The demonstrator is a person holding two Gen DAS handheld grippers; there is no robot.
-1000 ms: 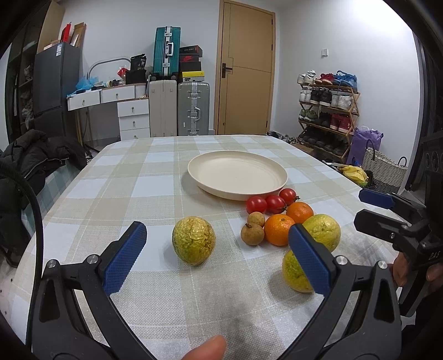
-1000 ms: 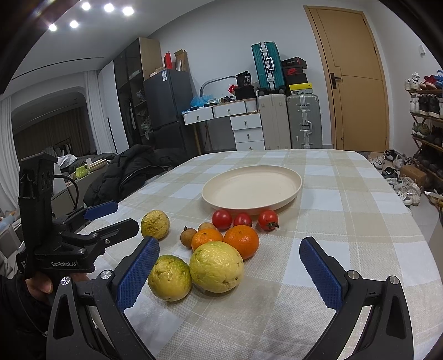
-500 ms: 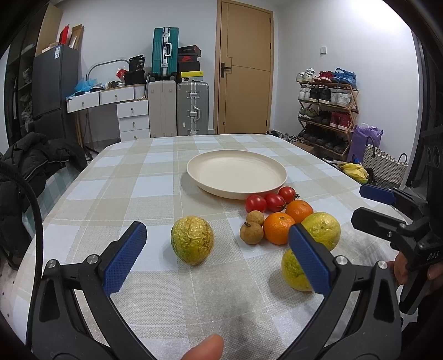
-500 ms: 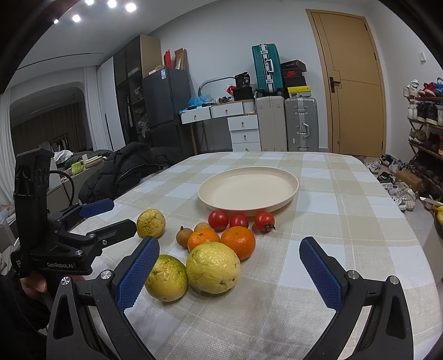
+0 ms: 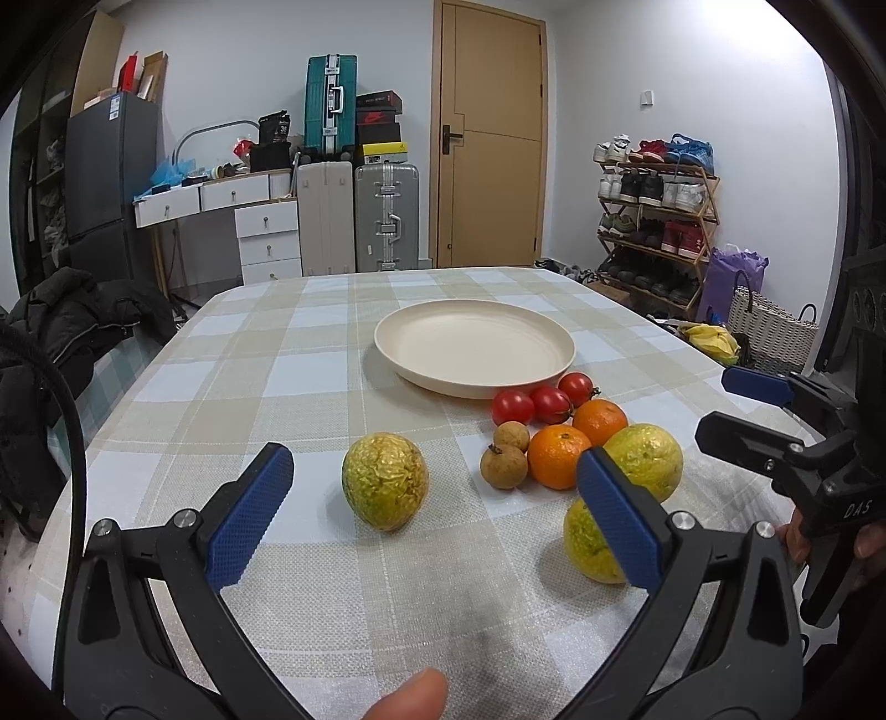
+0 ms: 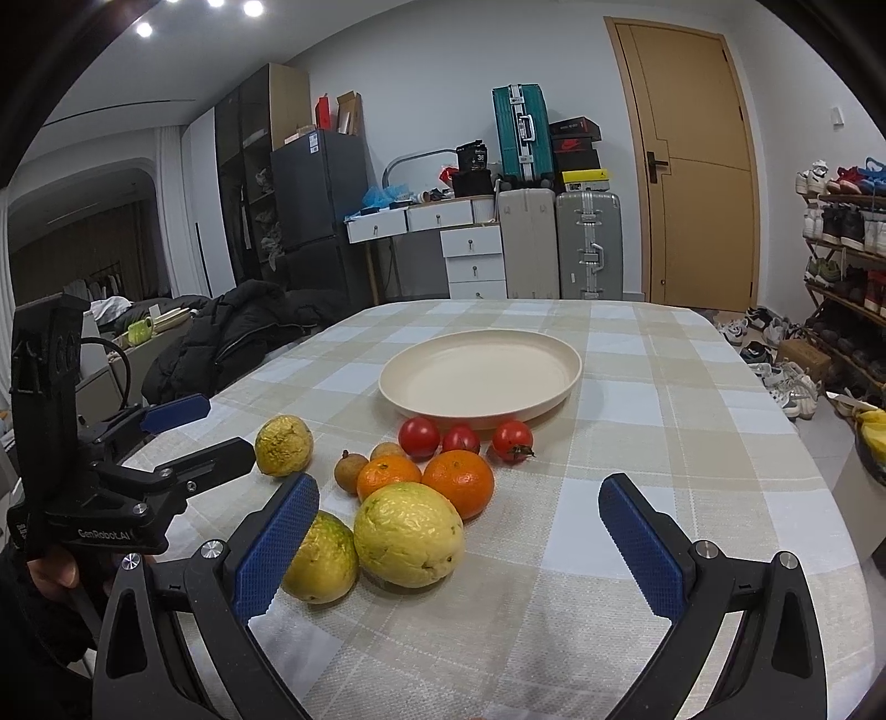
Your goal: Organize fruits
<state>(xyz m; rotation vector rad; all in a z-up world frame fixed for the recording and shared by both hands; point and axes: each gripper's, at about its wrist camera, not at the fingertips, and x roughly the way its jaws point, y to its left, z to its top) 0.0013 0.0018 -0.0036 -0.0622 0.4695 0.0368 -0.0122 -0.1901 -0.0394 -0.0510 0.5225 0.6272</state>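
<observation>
Both grippers, left gripper (image 5: 432,515) and right gripper (image 6: 459,545), hover with fingers spread, holding nothing; fruits (image 6: 410,482) lie on the checked worktop (image 6: 664,443) just before the bare plate (image 6: 479,379).

The room is evenly and brightly lit from above. In the right wrist view, ceiling spotlights (image 6: 210,10) are seen as small blown-out dots at the upper left. In the left wrist view, a bright wash is cast on the wall (image 5: 747,66) at the upper right. Soft, short shadows are thrown on the tabletop (image 5: 310,387) under the plate (image 5: 473,346) and the fruit. Strong fisheye distortion is shown in both views: straight lines such as the door (image 6: 689,166) are bowed, and the corners are vignetted to black. The middle is held sharp, while a fingertip (image 5: 412,698) at the bottom edge is rendered soft and blurred.
</observation>
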